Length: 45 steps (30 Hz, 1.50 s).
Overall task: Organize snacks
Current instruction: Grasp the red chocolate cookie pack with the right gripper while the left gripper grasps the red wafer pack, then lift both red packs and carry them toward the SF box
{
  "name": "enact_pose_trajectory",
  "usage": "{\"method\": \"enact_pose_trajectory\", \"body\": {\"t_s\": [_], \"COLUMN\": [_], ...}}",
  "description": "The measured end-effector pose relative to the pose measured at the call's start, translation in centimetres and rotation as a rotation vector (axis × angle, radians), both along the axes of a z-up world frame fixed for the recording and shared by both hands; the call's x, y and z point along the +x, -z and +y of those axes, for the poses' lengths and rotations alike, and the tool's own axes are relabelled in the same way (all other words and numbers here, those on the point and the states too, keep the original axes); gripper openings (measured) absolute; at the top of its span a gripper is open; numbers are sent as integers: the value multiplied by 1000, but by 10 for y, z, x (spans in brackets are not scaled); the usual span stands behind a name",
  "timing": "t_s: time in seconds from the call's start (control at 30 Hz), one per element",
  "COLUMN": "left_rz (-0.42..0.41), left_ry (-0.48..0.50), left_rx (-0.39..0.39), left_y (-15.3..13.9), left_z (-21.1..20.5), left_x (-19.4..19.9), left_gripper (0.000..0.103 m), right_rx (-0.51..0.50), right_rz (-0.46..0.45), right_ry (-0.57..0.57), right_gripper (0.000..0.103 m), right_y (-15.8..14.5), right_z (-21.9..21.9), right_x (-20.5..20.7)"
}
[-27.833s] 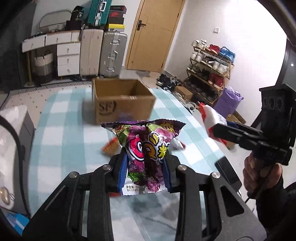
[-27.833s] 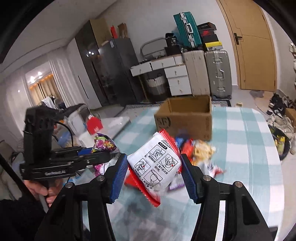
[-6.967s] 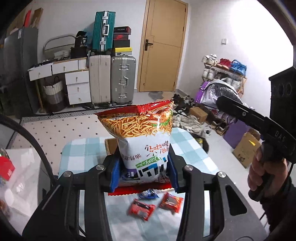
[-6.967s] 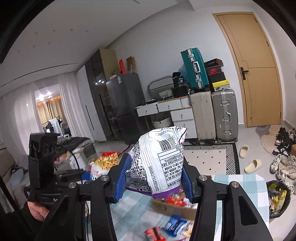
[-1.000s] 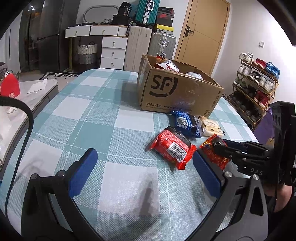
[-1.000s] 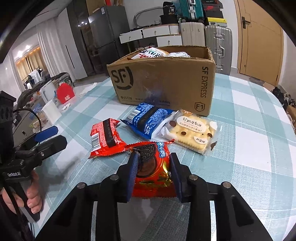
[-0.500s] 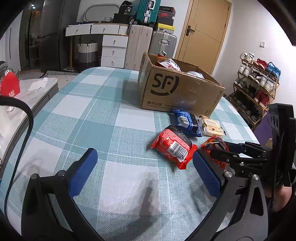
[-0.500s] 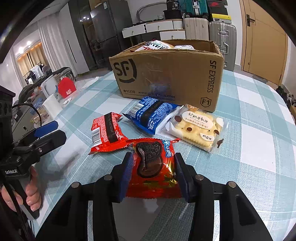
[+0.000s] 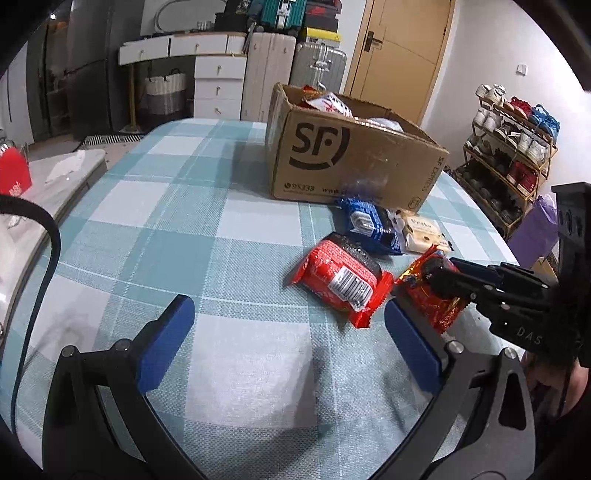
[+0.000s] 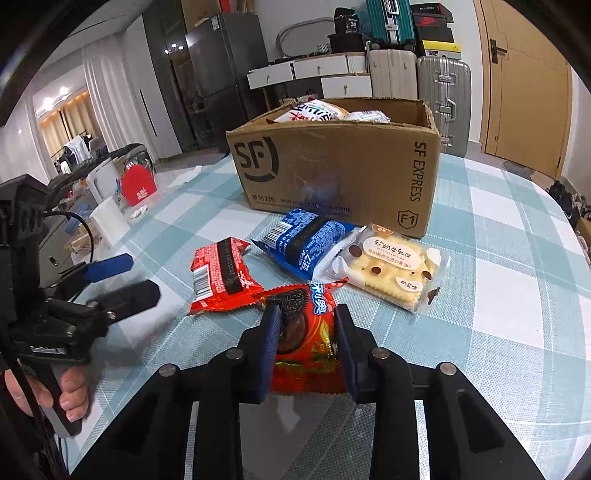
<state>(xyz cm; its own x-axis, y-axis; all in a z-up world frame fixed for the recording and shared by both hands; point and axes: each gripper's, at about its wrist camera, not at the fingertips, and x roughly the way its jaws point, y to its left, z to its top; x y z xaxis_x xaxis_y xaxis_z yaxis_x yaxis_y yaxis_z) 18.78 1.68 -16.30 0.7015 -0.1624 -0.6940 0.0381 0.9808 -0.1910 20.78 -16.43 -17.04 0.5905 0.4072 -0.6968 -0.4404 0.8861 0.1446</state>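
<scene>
Right gripper of mine is closing its jaws on the red cookie packet, pads pressing both sides as it lies on the checked tablecloth before the cardboard box. Left gripper hangs wide open and empty, near the red barcode packet.

We see a worktop under a teal-and-white checked cloth. Far behind it stand a white chest of drawers, a cream ribbed suitcase, a silver hard-shell suitcase and, above them, a teal suitcase. To the right is a tan wooden door, and further right a metal shoe rack full of shoes. At left sits a small red paper bag.
</scene>
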Motion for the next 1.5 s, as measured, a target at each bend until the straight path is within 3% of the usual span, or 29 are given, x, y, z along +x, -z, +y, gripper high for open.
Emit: {"method": "enact_pose_trajectory", "body": {"t_s": [0.2, 0.4, 0.6, 0.73, 0.87, 0.93, 1.0, 1.07, 1.33, 1.5], "left_rz": [49, 107, 193, 232, 244, 281, 260, 246, 256, 200], "left_ry": [42, 101, 219, 263, 339, 376, 385, 407, 398, 369], "left_rx": [-15, 8, 120, 110, 191, 187, 213, 221, 221, 206], "left_y": [-3, -4, 6, 9, 11, 15, 13, 10, 3, -7], "left_z": [-7, -24, -52, -53, -57, -58, -58, -59, -55, -43], "left_x": [18, 44, 77, 92, 100, 102, 100, 97, 89, 58], "left_gripper": [103, 103, 103, 102, 89, 83, 71, 51, 46, 45], "right_rx": [42, 62, 54, 55, 53, 62, 70, 58, 64, 57], "right_rz": [-31, -25, -9, -13, -11, -8, -12, -20, -13, -32], "right_ry": [4, 6, -15, -18, -15, -24, -46, -49, -58, -82], "right_gripper": [19, 19, 19, 19, 20, 21, 22, 22, 27, 32], "right_y": [-6, -6, -4, -4, -4, -4, -5, -5, -4, -6], "right_z": [-7, -11, -7, -7, -6, -6, -5, -3, -1, 2], "right_x": [-5, -5, -3, -4, -4, -4, -6, -7, -5, -9]}}
